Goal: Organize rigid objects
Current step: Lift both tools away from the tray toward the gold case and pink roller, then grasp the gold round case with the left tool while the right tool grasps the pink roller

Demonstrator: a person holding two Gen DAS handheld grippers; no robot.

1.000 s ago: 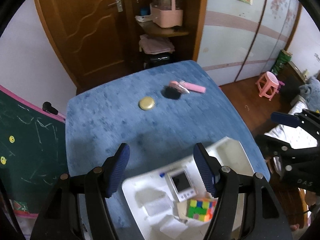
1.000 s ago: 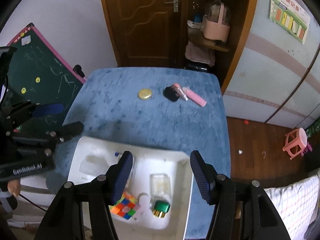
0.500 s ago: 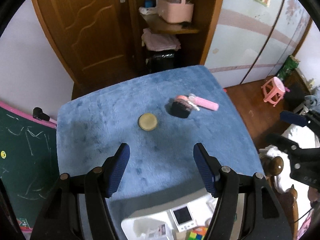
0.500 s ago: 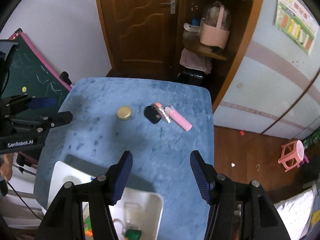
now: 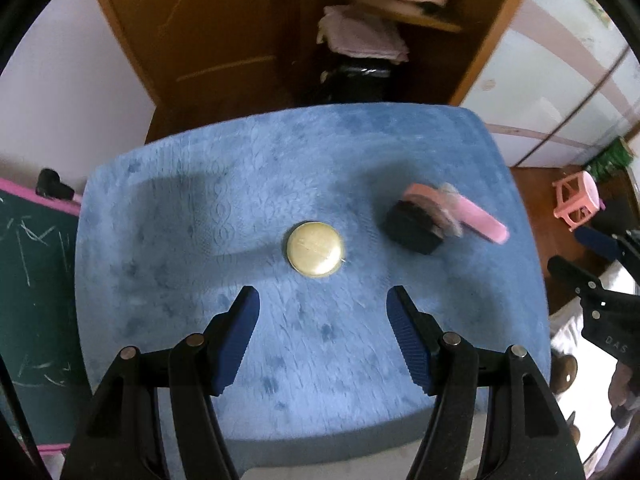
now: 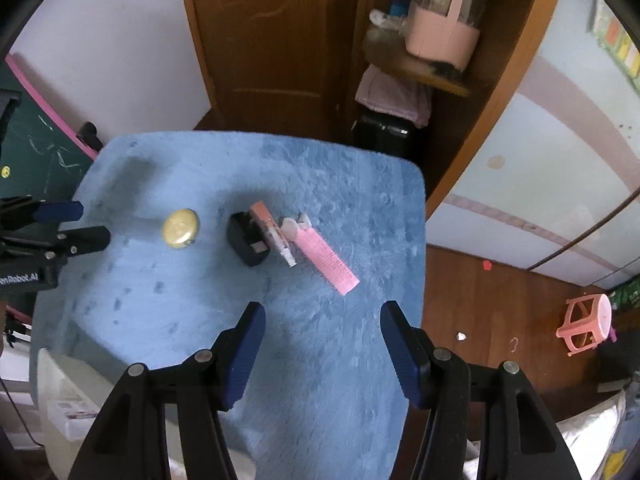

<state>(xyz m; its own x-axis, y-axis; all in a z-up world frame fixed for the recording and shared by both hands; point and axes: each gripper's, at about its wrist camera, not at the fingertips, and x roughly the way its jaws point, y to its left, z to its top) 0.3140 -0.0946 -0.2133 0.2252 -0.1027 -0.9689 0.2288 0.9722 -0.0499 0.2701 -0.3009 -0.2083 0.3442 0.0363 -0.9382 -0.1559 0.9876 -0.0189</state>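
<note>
A round gold tin (image 5: 315, 249) lies mid-table on the blue cloth, just beyond my left gripper (image 5: 322, 300), which hangs open and empty above the cloth. To its right lie a black block (image 5: 414, 227), a small pink and white stick and a pink comb (image 5: 480, 220), bunched together. In the right wrist view the gold tin (image 6: 181, 228), black block (image 6: 248, 242), stick (image 6: 276, 236) and pink comb (image 6: 326, 258) lie ahead of my right gripper (image 6: 322, 316), also open and empty. The left gripper's fingers (image 6: 60, 212) show at that view's left edge.
A white bin (image 6: 60, 400) with compartments sits at the table's near left corner. A green chalkboard (image 5: 28, 280) stands left of the table. A wooden door (image 6: 272, 32) and shelf (image 6: 420, 68) are behind it. A pink stool (image 6: 586, 324) stands on the floor at right.
Both grippers have moved forward and down, away from the white bin and toward the objects on the cloth. The bin has slid out of the left view. The jaw widths look unchanged.
</note>
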